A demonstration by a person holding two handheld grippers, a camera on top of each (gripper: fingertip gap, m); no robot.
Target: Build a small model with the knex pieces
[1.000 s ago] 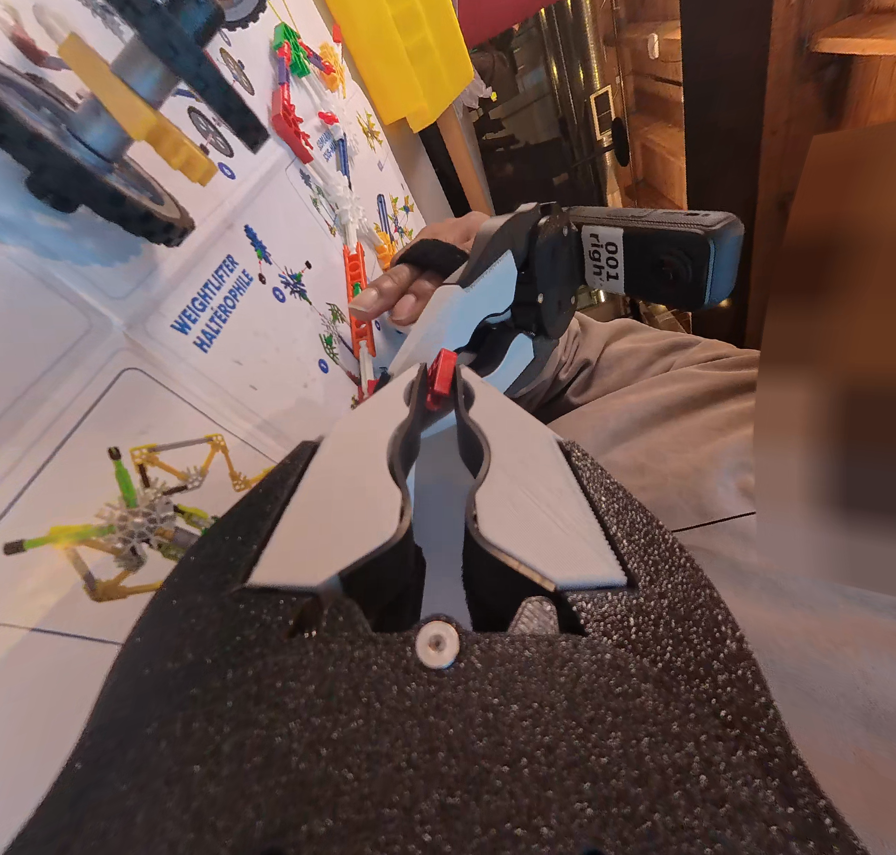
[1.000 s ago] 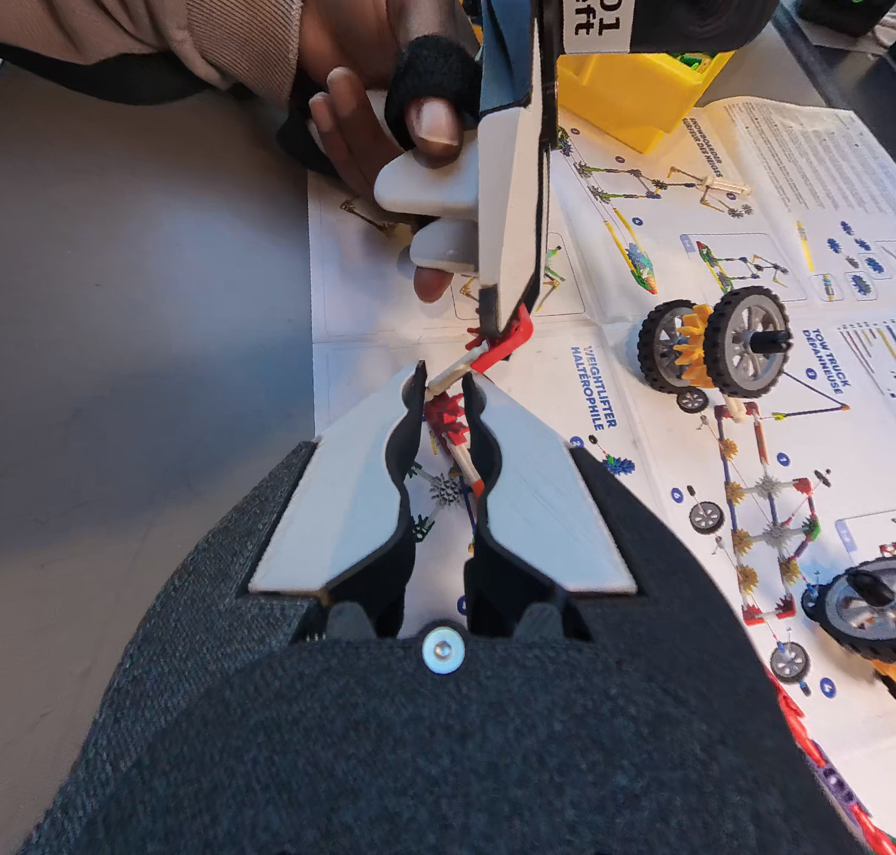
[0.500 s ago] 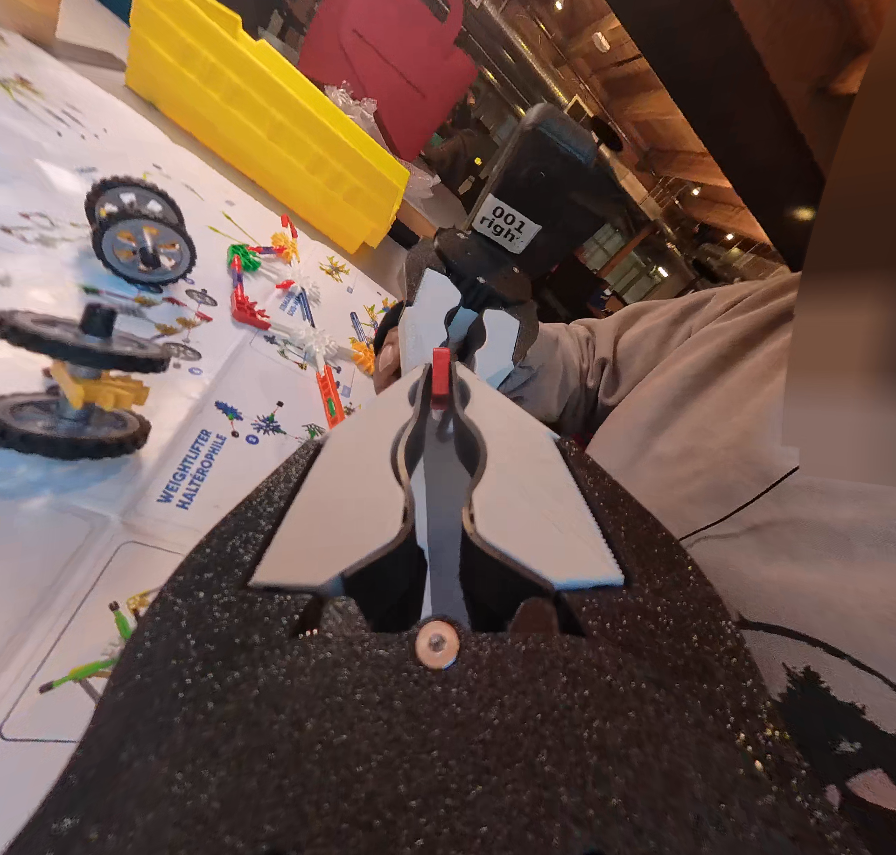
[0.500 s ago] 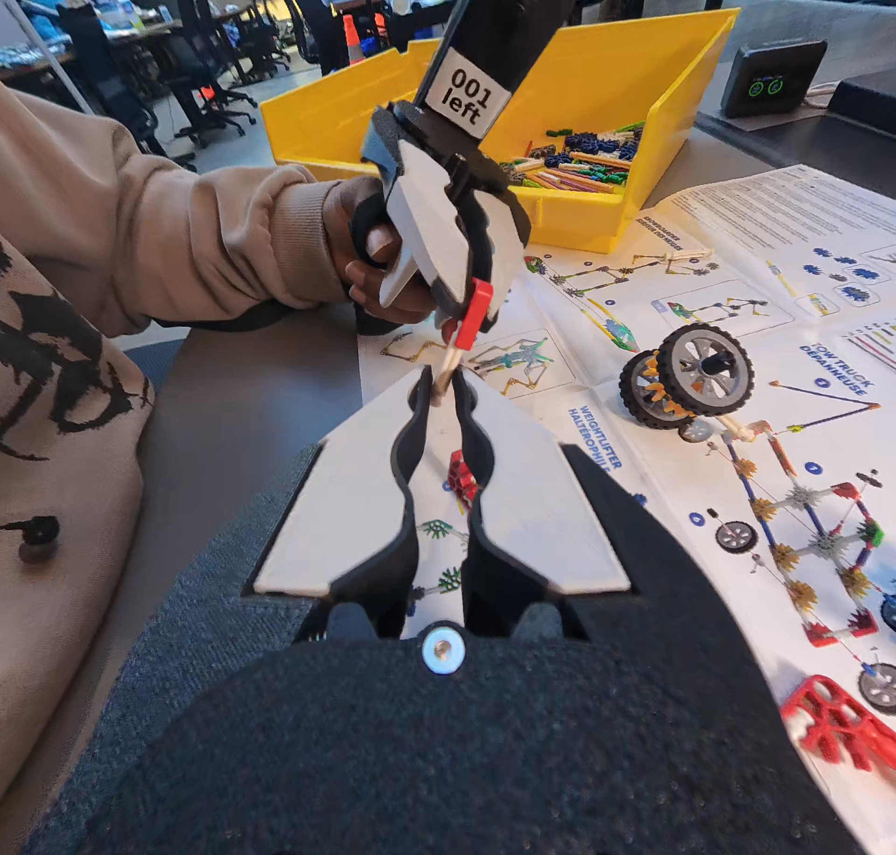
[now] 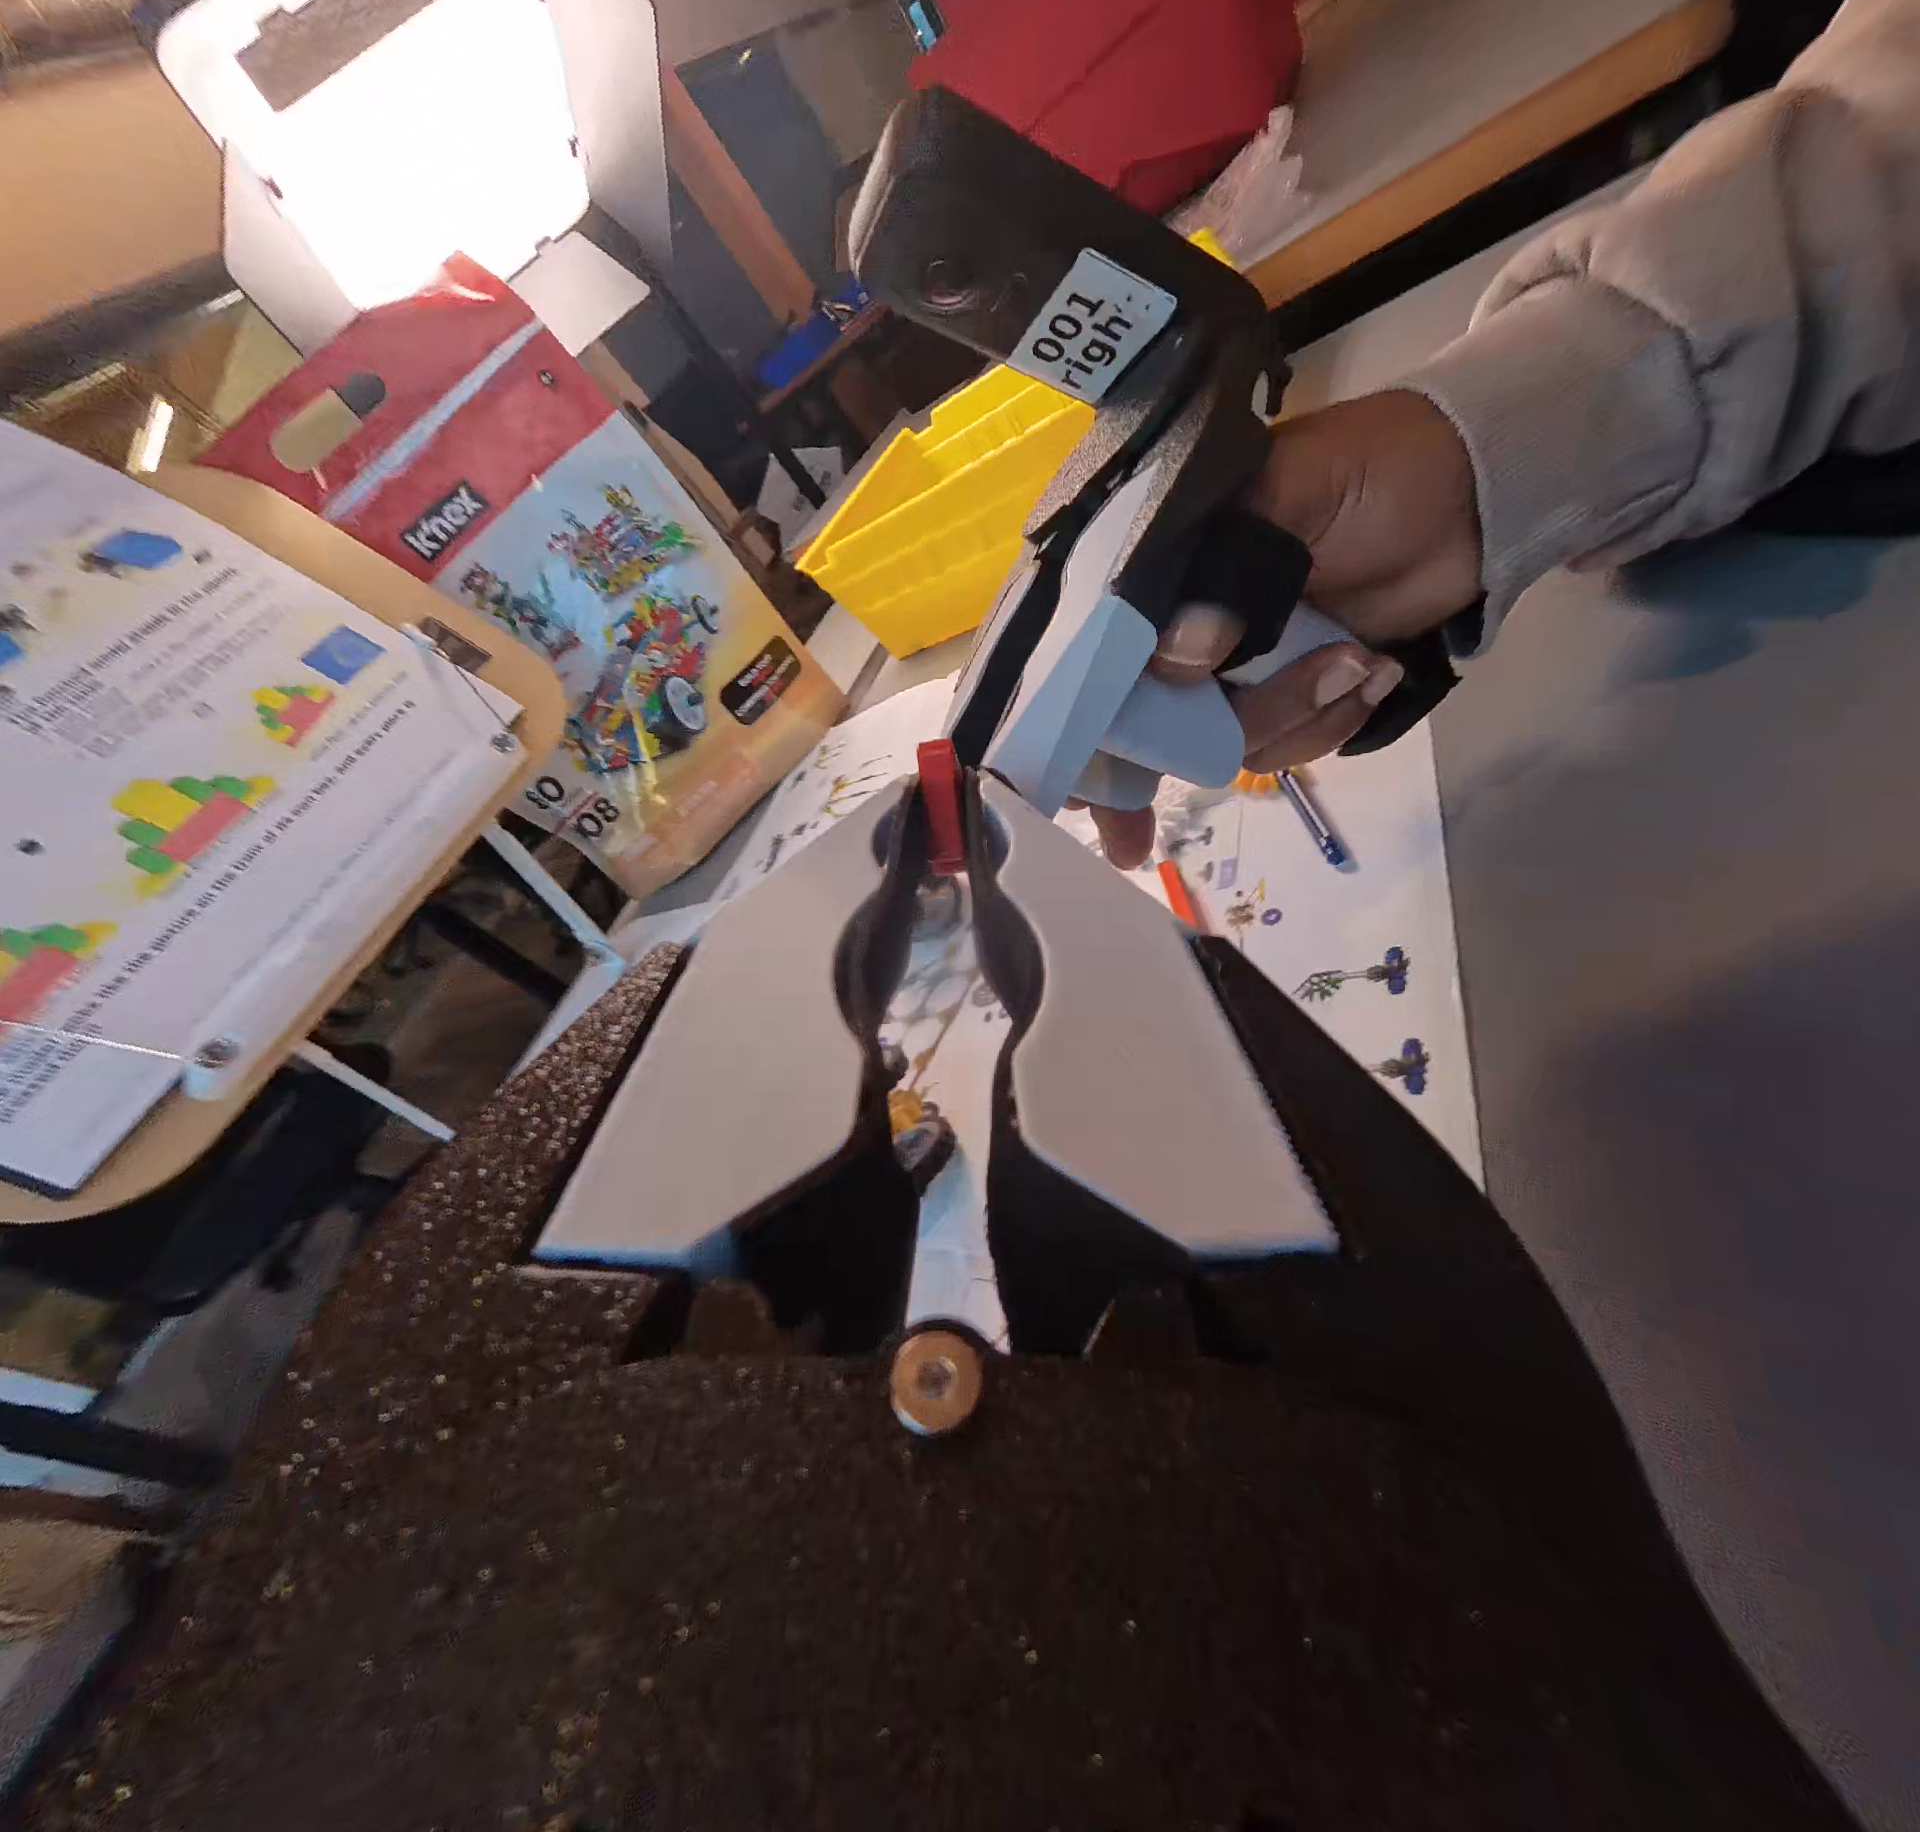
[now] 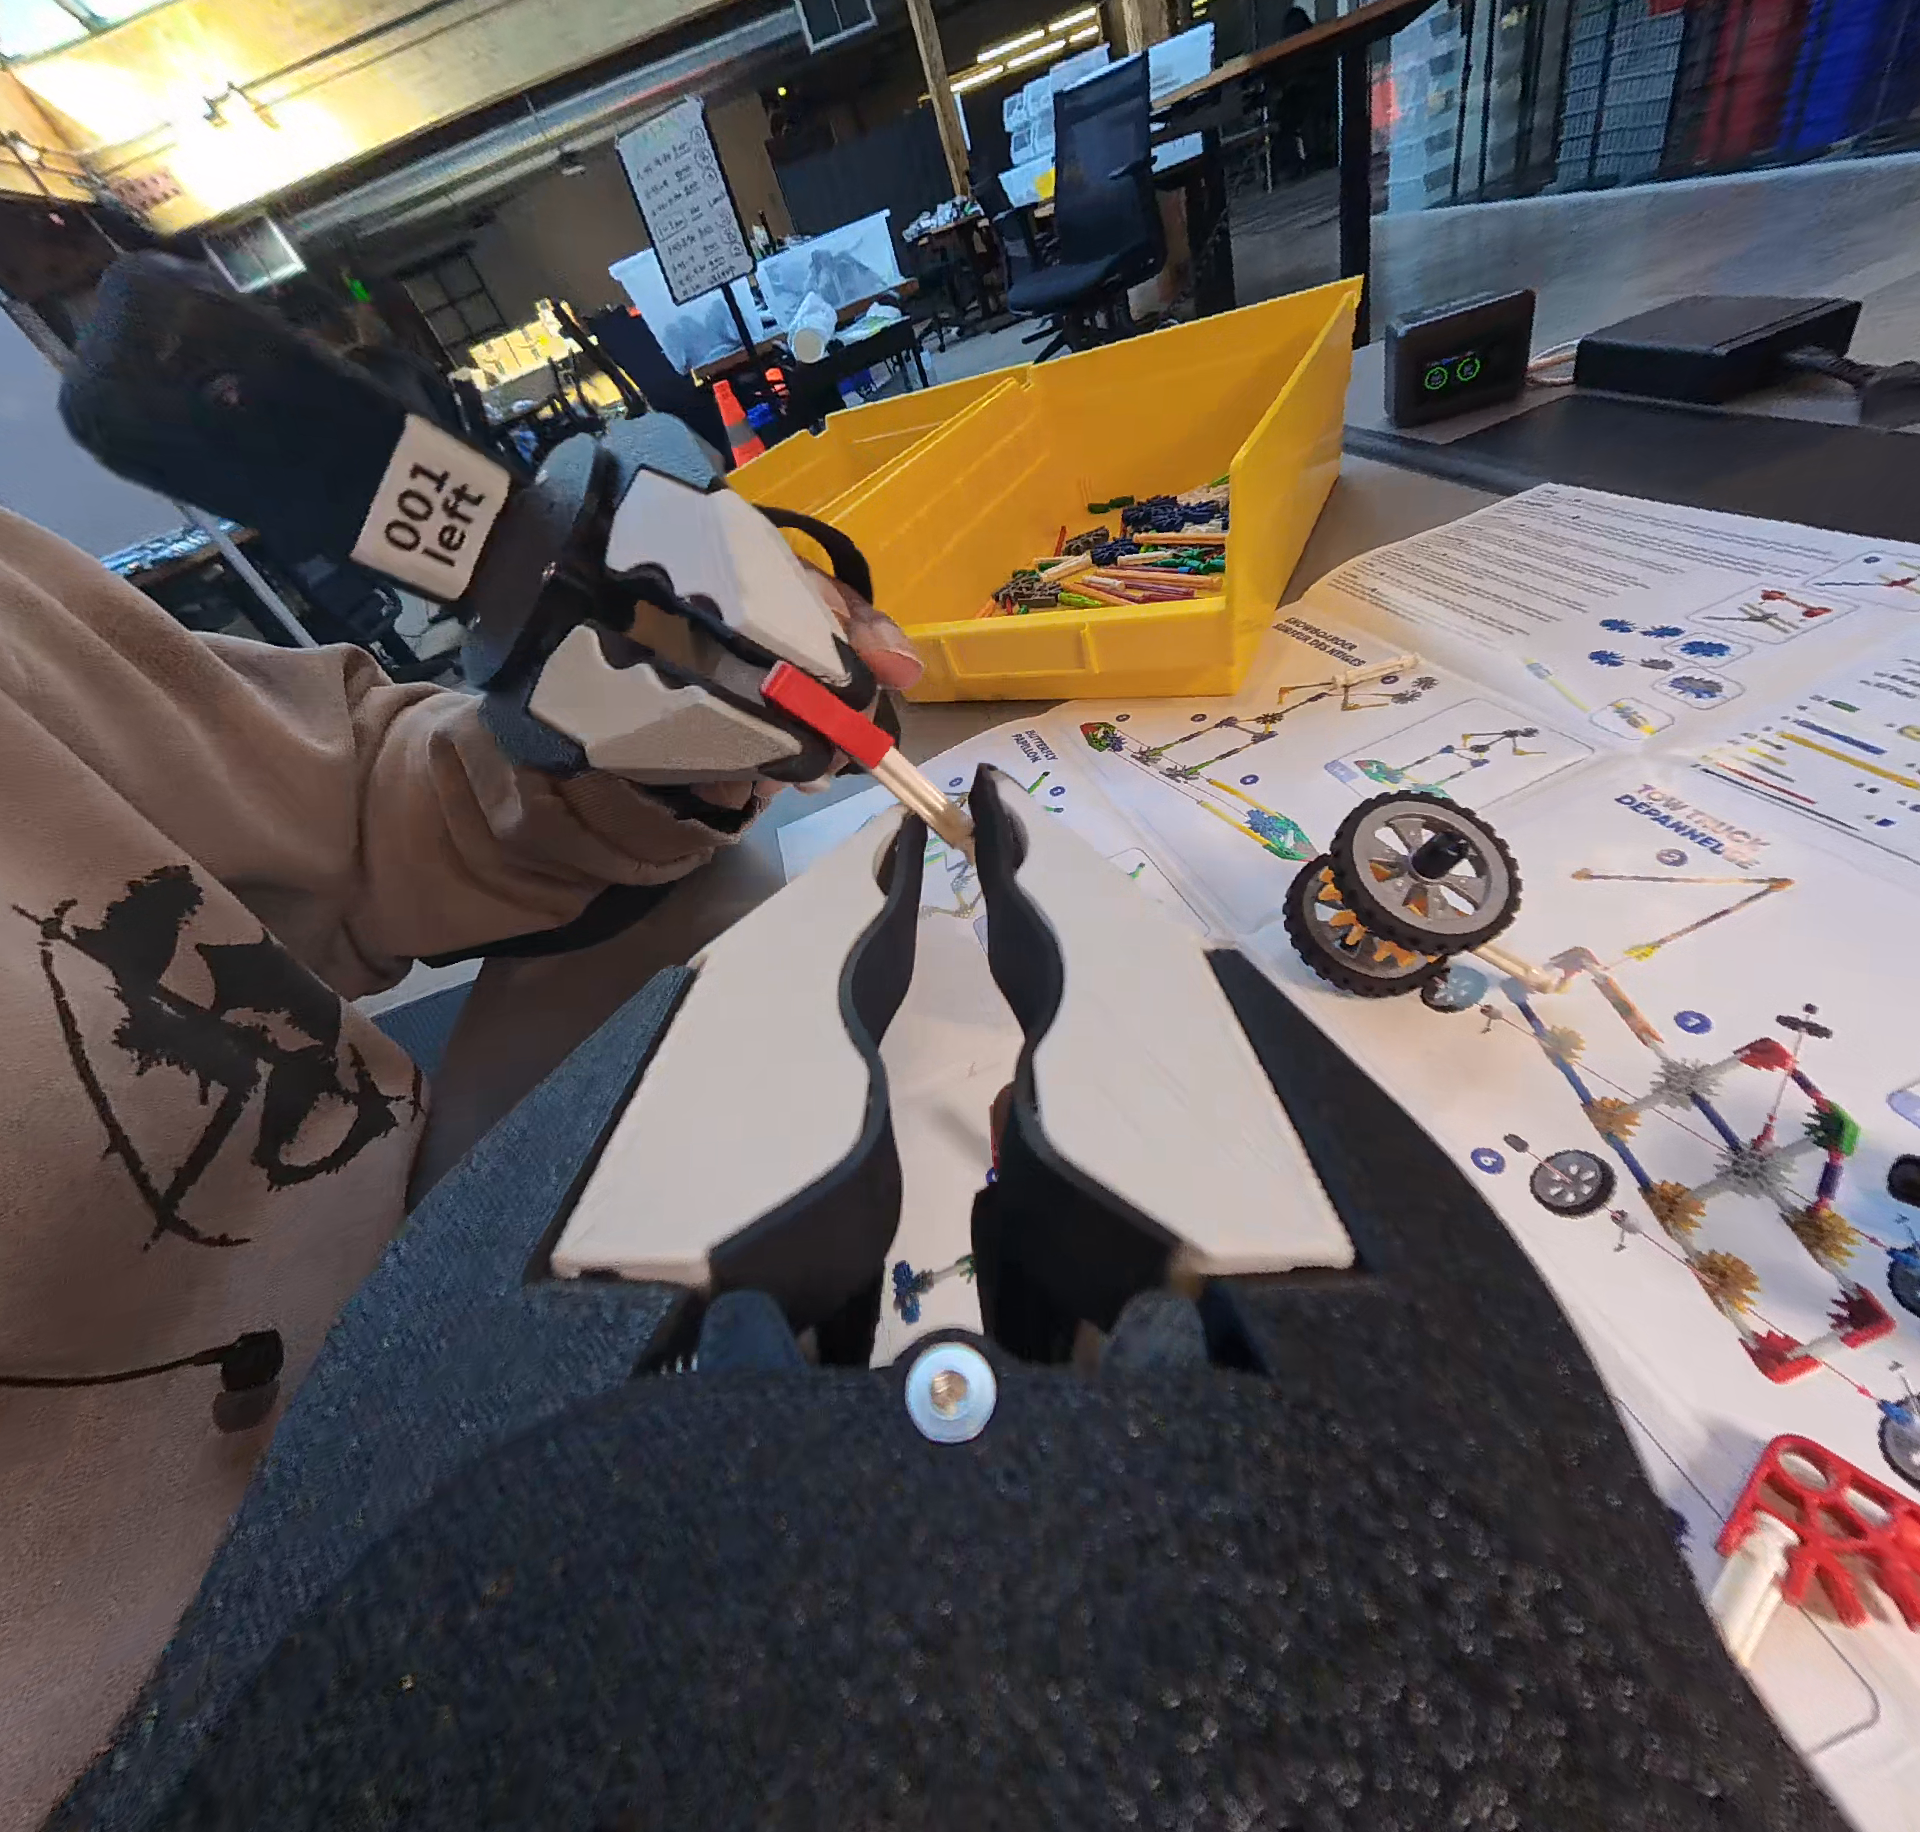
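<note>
Two grippers are counted: left gripper (image 6: 878,743) at 10 o'clock, right gripper (image 6: 951,811) at centre. One yellow bin (image 6: 1091,639) at 12, one wheel pair (image 6: 1397,889) at 3, one instruction sheet (image 6: 1558,639), one red connector (image 6: 826,712), one pale rod (image 6: 920,790) are seen.

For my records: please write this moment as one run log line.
left gripper: shut on red connector | right gripper: shut on white rod | parts joined, above instruction sheet | yellow bin behind

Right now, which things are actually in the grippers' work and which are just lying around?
In hand:
- left gripper, shut on red connector
- right gripper, shut on pale rod plugged into that connector

Lying about:
- yellow bin
- wheel pair
- instruction sheet
- toy box
</note>
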